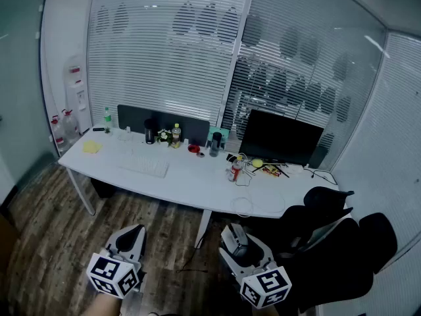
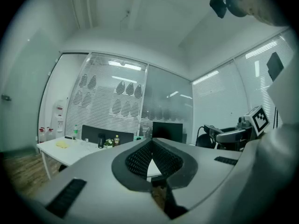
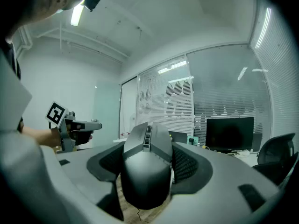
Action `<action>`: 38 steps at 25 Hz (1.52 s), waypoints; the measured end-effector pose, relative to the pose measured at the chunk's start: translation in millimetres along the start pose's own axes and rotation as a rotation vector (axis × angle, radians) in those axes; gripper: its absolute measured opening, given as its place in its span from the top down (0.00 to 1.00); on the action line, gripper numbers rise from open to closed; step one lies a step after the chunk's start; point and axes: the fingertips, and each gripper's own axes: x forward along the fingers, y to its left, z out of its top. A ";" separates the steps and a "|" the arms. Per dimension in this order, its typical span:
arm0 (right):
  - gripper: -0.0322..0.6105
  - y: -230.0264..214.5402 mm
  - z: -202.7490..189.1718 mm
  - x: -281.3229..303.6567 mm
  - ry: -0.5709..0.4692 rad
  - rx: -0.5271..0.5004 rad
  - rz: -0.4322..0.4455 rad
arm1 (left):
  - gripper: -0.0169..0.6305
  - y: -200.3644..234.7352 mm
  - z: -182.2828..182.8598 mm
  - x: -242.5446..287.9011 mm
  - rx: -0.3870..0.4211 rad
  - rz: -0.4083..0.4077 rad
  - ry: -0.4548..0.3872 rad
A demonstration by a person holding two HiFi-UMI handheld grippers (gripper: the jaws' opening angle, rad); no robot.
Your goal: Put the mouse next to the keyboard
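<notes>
A dark grey mouse (image 3: 145, 171) sits between the pads of my right gripper (image 3: 147, 141), which is shut on its sides; its scroll wheel points away from the camera. In the head view that gripper (image 1: 235, 241) hangs low at the right with the mouse (image 1: 239, 233) in it, well short of the desk. A white keyboard (image 1: 145, 167) lies on the left half of the white desk (image 1: 197, 186). My left gripper (image 1: 131, 237) is at the lower left, over the wooden floor. Its pads meet at the tip, so my left gripper (image 2: 152, 146) is shut with nothing in it.
On the desk are a black monitor (image 1: 281, 137), a dark divider panel (image 1: 161, 120), bottles and cups, a red can (image 1: 235, 172), a yellow cloth (image 1: 91, 147) and loose cables. Black office chairs (image 1: 329, 226) stand at the right. A water dispenser (image 1: 77, 92) stands at the back left.
</notes>
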 end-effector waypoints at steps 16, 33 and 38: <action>0.49 -1.9 12.5 -2.6 -0.034 0.013 -0.016 | 0.93 -8.0 -9.2 1.8 -0.020 0.002 0.035; 0.49 25.8 14.7 40.3 -0.032 0.015 -0.087 | 0.93 59.0 -3.7 -18.8 0.005 -0.008 0.013; 0.49 34.9 19.1 50.4 -0.041 -0.028 -0.141 | 0.93 86.9 -14.2 -26.4 0.038 -0.009 0.046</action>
